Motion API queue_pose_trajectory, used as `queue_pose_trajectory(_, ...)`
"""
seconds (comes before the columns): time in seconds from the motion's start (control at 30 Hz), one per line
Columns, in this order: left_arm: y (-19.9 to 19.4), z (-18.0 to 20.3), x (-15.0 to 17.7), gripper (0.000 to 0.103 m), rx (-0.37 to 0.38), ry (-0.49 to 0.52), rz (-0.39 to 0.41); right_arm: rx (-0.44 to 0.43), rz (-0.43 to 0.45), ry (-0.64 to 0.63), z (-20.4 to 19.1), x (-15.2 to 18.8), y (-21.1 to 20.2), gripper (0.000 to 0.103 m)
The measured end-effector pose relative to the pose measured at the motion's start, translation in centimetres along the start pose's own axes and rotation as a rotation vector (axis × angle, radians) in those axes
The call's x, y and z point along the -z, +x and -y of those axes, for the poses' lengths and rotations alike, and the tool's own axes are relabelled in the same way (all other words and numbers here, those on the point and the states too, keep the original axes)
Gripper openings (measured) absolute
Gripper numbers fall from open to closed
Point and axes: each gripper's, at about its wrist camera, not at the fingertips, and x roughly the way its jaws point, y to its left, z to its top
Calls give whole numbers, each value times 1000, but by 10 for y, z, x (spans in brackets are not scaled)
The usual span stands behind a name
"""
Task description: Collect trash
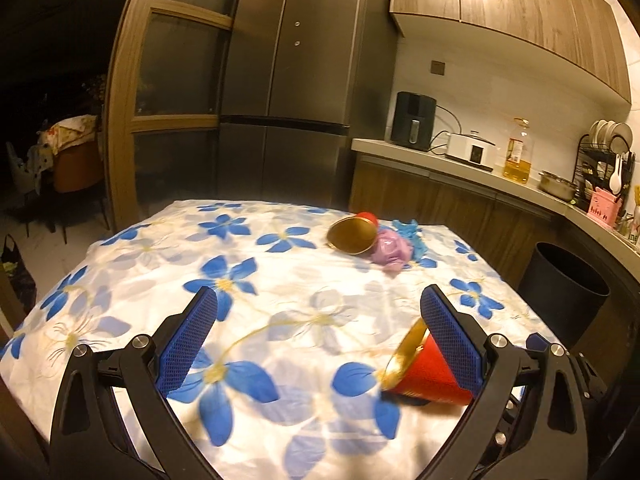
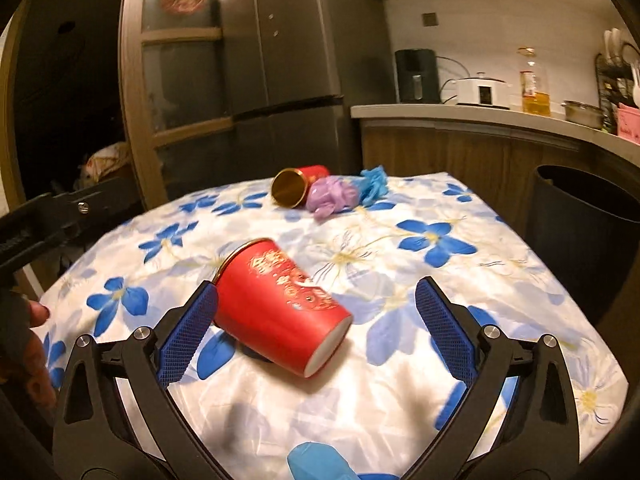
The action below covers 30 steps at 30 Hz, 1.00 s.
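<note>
A red paper cup (image 2: 276,300) with a gold inside lies on its side on the flowered tablecloth (image 2: 400,380). It lies between the fingers of my open right gripper (image 2: 316,312), close against the left finger. The same cup (image 1: 424,372) shows behind the right finger of my open, empty left gripper (image 1: 318,320). A second red cup (image 1: 354,232) (image 2: 298,186) lies on its side at the far edge, next to a crumpled purple bag (image 1: 390,254) (image 2: 332,198) and a blue scrap (image 1: 412,234) (image 2: 374,184).
A dark round bin (image 1: 564,292) (image 2: 584,236) stands on the floor right of the table. Behind it runs a counter (image 1: 440,160) with appliances, an oil bottle and a dish rack. A fridge (image 1: 300,80) stands at the back. A blue thing (image 2: 320,462) lies at the near edge.
</note>
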Motion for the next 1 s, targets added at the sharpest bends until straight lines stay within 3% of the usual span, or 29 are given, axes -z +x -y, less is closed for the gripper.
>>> queue_pose_trajectory(0.33,2,-15,2,97,-13,-12,-1,-4,-53,74,-12,-6,20,98)
queue_pose_trajectory(0.73,4,-35,6,97,-18,-39,1,124,-78,149,-28,-3,37,98)
queue_pose_trajectory(1.0,7,-41,8,97,-16,-41,-6,160,-87,183,-27,2,47,98)
